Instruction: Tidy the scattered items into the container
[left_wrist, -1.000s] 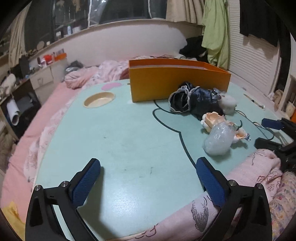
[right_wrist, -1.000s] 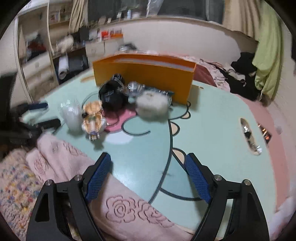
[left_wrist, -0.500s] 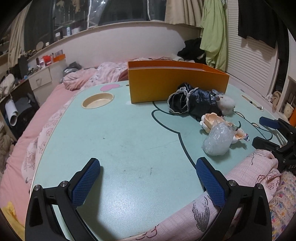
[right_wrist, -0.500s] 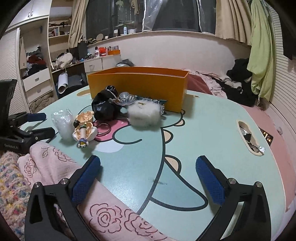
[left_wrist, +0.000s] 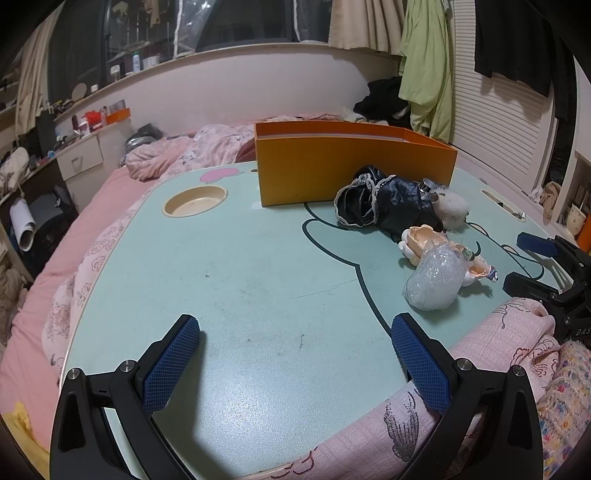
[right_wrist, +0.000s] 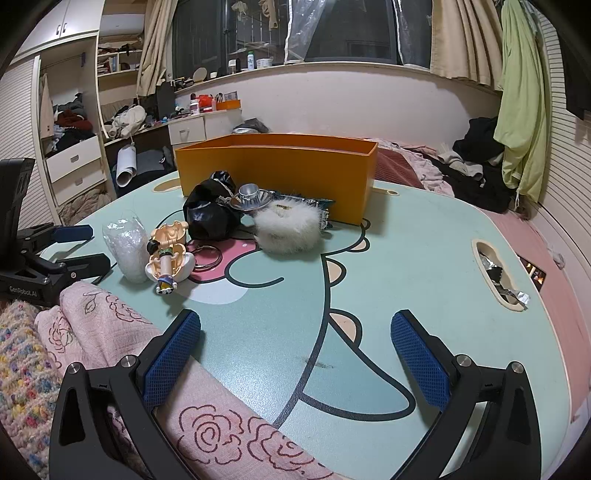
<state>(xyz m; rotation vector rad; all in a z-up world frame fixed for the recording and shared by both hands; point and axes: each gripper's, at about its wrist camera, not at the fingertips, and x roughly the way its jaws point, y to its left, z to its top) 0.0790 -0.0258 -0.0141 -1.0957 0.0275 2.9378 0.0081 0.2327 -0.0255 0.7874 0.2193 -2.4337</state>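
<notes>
Now right hand-held gripper (right_wrist: 295, 347) wider than before, empty; left hand-held gripper (left_wrist: 295, 349) wide, empty.

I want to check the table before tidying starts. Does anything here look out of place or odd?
Yes. The scattered items are piled outside the orange container, against its front wall: black bag, white fluffy piece, doll figure lying on its side, and clear plastic wrap. Nothing looks spilled or broken.
</notes>
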